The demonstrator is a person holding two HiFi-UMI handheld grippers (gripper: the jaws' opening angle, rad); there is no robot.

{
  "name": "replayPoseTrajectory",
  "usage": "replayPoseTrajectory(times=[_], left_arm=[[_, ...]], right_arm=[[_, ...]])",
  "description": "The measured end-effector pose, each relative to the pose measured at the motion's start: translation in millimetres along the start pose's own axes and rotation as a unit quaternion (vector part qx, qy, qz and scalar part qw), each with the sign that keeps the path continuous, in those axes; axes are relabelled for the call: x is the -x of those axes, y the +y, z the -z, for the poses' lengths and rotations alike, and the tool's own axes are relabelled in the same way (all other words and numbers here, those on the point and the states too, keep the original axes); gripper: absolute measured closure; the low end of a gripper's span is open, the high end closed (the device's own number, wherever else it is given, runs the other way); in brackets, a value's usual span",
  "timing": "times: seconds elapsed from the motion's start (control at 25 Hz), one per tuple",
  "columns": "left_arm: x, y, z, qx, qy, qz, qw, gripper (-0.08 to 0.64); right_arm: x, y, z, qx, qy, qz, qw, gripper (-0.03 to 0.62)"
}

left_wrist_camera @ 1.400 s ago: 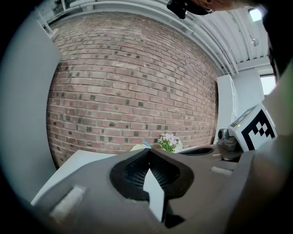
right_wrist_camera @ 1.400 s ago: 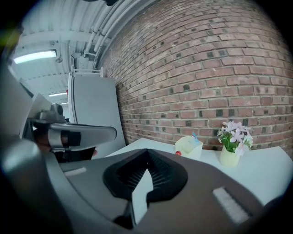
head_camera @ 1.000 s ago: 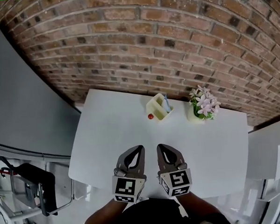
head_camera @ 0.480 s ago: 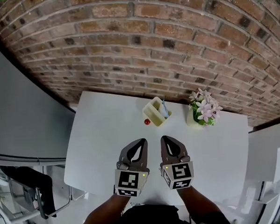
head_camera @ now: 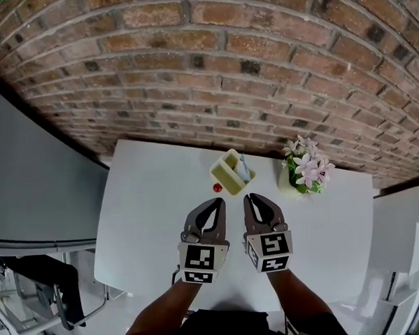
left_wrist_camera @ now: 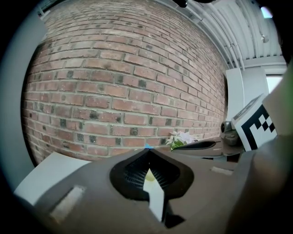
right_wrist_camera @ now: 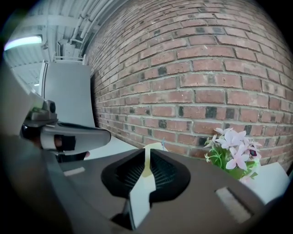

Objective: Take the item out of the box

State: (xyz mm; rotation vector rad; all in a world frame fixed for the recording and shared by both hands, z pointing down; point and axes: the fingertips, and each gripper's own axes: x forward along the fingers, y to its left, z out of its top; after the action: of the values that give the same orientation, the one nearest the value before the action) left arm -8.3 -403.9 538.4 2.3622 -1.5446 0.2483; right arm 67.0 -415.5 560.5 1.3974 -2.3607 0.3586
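Observation:
A pale yellow open box (head_camera: 228, 174) stands at the back of the white table (head_camera: 149, 215), with a light blue item (head_camera: 244, 167) sticking up out of it. Both grippers hover side by side just short of the box. The tips of my left gripper (head_camera: 218, 201) meet, with nothing in them. My right gripper (head_camera: 250, 198) is opening: a narrow slit runs between its jaws, and nothing is held. In the right gripper view the box (right_wrist_camera: 154, 146) shows straight ahead, beyond my right gripper (right_wrist_camera: 147, 149). In the left gripper view, the blue item's tip (left_wrist_camera: 147, 146) peeks over my left gripper (left_wrist_camera: 147, 151).
A small red ball (head_camera: 217, 188) lies on the table just left of the box. A pot of pink flowers (head_camera: 305, 171) stands to the box's right. A brick wall (head_camera: 211, 72) rises behind the table, a grey panel (head_camera: 28, 180) at the left, a chair (head_camera: 55, 290) below it.
Both grippers have moved forward from the table's near edge, side by side, until their tips are close to the box and the red ball.

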Motion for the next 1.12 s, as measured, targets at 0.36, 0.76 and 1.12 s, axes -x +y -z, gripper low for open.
replayPoseTrajectory(times=[0.36,0.76,1.12], left_arm=[[-30.2,10.6,1.9,0.007,0.008,-0.008,0.9999,0.554],[-55.4,20.1,21.2,0.018,0.029,-0.012,0.9993,0.555],[-70.6,26.0,35.1,0.036,0.044,-0.017,0.9982,0.554]], right_arm=[[-24.7,-16.7,4.7,0.007,0.012,0.004,1.0,0.535],[-50.3,-34.3,12.7,0.014,0.032,0.005,0.999,0.502],[-67.2,-37.9,27.9,0.019,0.053,-0.003,0.998,0.486]])
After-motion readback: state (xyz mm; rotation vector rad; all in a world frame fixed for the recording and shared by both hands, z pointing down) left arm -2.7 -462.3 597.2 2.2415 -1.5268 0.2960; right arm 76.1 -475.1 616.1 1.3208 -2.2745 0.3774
